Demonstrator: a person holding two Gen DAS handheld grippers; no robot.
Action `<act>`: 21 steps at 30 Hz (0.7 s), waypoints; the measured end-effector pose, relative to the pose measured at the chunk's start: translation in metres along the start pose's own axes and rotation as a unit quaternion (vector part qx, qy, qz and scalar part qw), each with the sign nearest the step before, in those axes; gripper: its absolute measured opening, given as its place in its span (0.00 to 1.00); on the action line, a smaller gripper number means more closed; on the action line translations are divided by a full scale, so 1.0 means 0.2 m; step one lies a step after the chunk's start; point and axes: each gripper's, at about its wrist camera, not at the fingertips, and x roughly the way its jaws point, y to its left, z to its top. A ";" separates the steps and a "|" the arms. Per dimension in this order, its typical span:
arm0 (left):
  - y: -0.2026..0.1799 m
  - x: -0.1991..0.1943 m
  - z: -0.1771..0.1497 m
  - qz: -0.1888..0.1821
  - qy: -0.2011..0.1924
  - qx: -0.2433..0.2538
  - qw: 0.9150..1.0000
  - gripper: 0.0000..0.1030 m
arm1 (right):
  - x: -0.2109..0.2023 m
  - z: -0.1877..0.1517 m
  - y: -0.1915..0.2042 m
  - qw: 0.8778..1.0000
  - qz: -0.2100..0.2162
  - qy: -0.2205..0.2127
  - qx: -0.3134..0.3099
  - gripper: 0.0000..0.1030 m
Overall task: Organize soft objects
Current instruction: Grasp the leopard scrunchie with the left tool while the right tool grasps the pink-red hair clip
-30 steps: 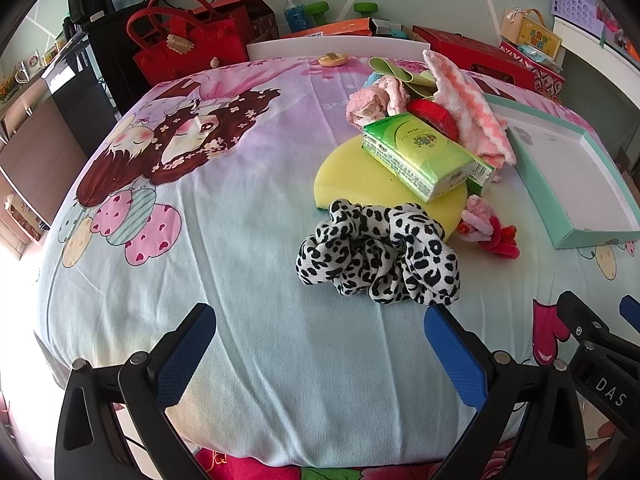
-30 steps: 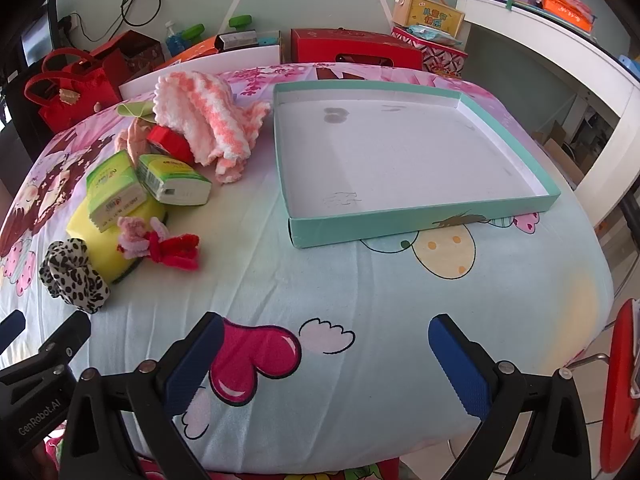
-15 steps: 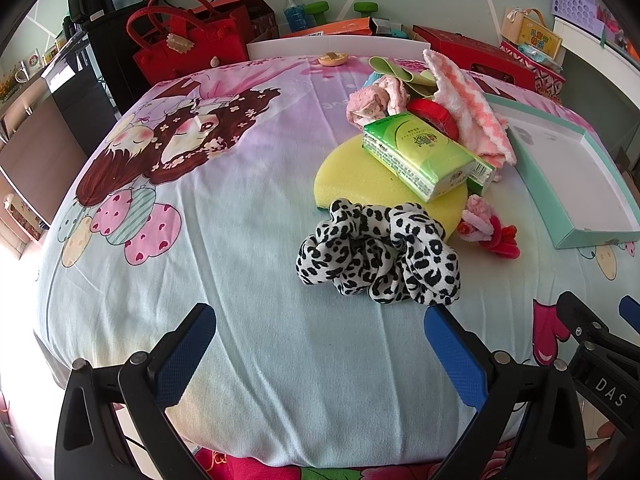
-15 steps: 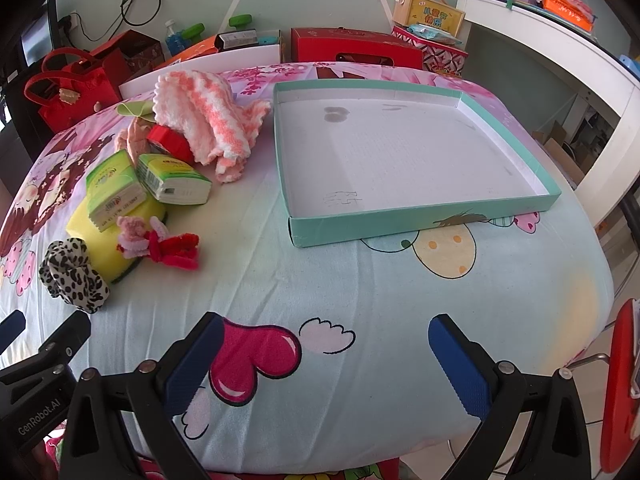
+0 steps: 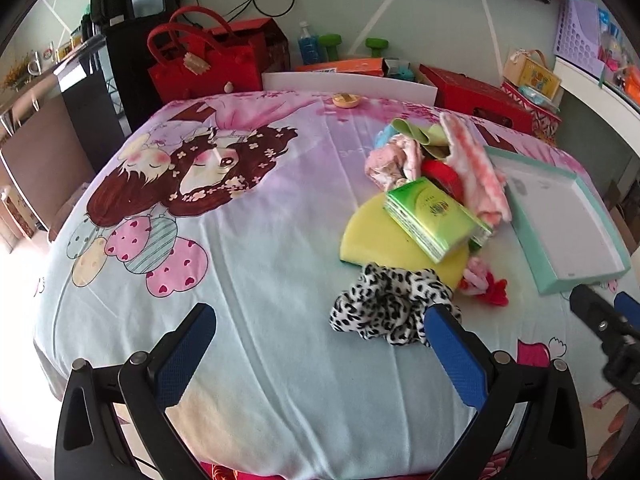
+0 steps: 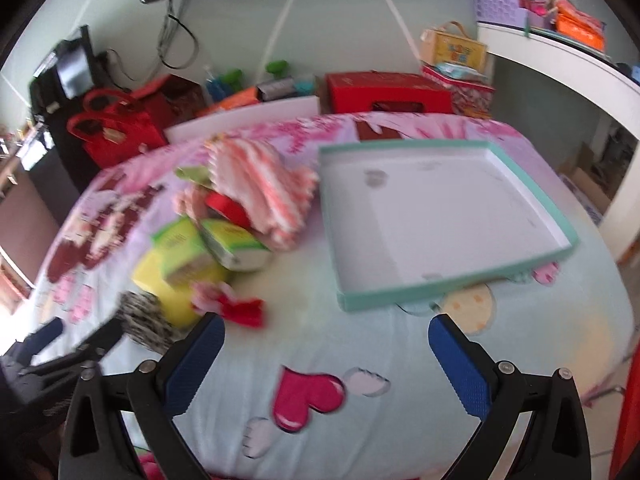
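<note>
Left wrist view: leopard scrunchie (image 5: pixel 394 306) sits just beside the left gripper's (image 5: pixel 320 344) right fingertip, jaws wide apart, holding nothing.

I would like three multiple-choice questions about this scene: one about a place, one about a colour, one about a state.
1. Where does the green tissue pack lie?
A. inside the tray
B. on the yellow sponge
C. on the floor

2. What colour is the rim of the tray?
A. teal
B. black
C. orange

3. How is the right gripper?
A. shut on the scrunchie
B. shut on nothing
C. open, holding nothing

Answers:
1 B, the pack rests across the sponge's top.
2 A, its outer wall is teal, the inside white.
3 C, its blue pads stand wide apart over bare cloth.
</note>
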 end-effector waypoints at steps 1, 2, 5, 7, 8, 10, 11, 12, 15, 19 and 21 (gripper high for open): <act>0.01 0.00 0.01 -0.001 0.001 -0.003 1.000 1.00 | 0.00 0.01 0.01 1.000 0.006 -0.001 -0.003 1.00; 0.02 0.01 0.02 -0.006 0.006 -0.005 1.000 1.00 | 0.01 0.03 0.03 1.000 0.011 0.001 -0.006 1.00; 0.04 0.03 0.02 -0.022 0.019 -0.005 1.000 1.00 | 0.04 0.06 0.07 0.999 0.039 0.018 -0.010 1.00; 0.02 0.06 0.02 -0.024 0.026 0.004 0.999 1.00 | 0.06 0.07 0.10 0.998 0.050 0.026 -0.016 1.00; 0.02 0.08 0.02 -0.023 0.033 0.007 0.999 1.00 | 0.08 0.07 0.11 0.998 0.053 0.032 -0.021 1.00; 0.03 0.11 0.01 -0.029 0.040 0.003 0.999 1.00 | 0.11 0.06 0.14 0.997 0.061 0.040 -0.025 0.91; 0.03 0.11 0.01 -0.032 0.041 0.001 0.999 0.99 | 0.13 0.06 0.15 0.996 0.069 0.047 -0.024 0.89; 0.03 0.12 0.01 -0.035 0.042 0.001 0.999 0.98 | 0.15 0.06 0.16 0.995 0.077 0.053 -0.022 0.87; 0.03 0.13 0.02 -0.043 0.042 0.001 0.998 0.88 | 0.22 0.05 0.18 0.994 0.087 0.068 -0.021 0.79; 0.02 0.17 0.03 -0.066 0.055 0.002 0.996 0.73 | 0.29 0.03 0.20 0.991 0.101 0.087 -0.015 0.73; 0.02 0.19 0.03 -0.075 0.064 0.001 0.995 0.67 | 0.32 0.03 0.21 0.990 0.101 0.092 -0.017 0.70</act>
